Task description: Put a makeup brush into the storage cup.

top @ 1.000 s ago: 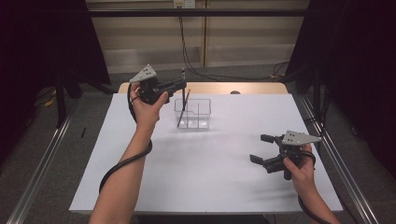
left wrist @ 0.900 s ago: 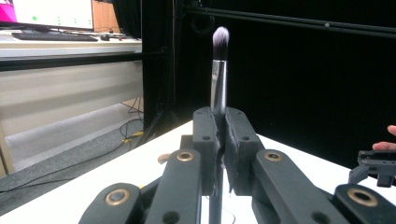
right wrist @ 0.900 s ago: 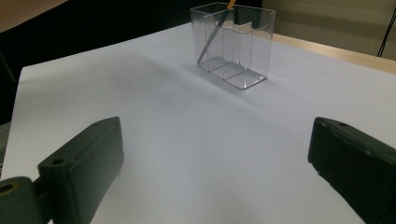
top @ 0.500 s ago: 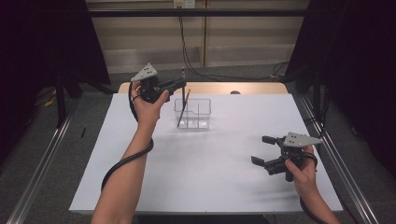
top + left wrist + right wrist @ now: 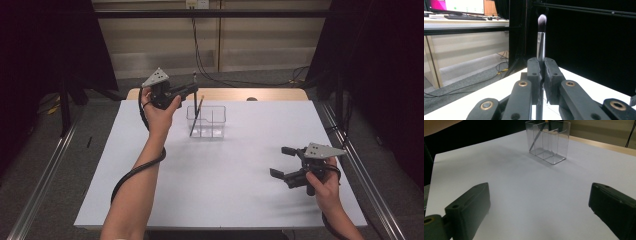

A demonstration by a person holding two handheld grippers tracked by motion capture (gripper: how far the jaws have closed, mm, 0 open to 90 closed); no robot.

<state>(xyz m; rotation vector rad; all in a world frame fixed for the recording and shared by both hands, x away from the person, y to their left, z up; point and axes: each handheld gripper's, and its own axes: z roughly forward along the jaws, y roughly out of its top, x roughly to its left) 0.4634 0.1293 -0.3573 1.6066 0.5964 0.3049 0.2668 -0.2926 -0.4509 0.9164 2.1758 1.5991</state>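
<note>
My bench sits in a lab recording bay: white table (image 5: 220, 190) flanked by black curtains (image 5: 380, 60), aluminium rails (image 5: 40, 180), loose floor cables (image 5: 200, 55), with a monitor (image 5: 456, 5) and keyboard (image 5: 464, 17) on a side desk.

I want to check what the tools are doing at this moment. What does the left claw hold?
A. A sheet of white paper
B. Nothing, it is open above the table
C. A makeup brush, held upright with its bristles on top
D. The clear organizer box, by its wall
C: in the left gripper view the left claw is closed on the handle of a makeup brush, whose bristle tip points up.
</note>
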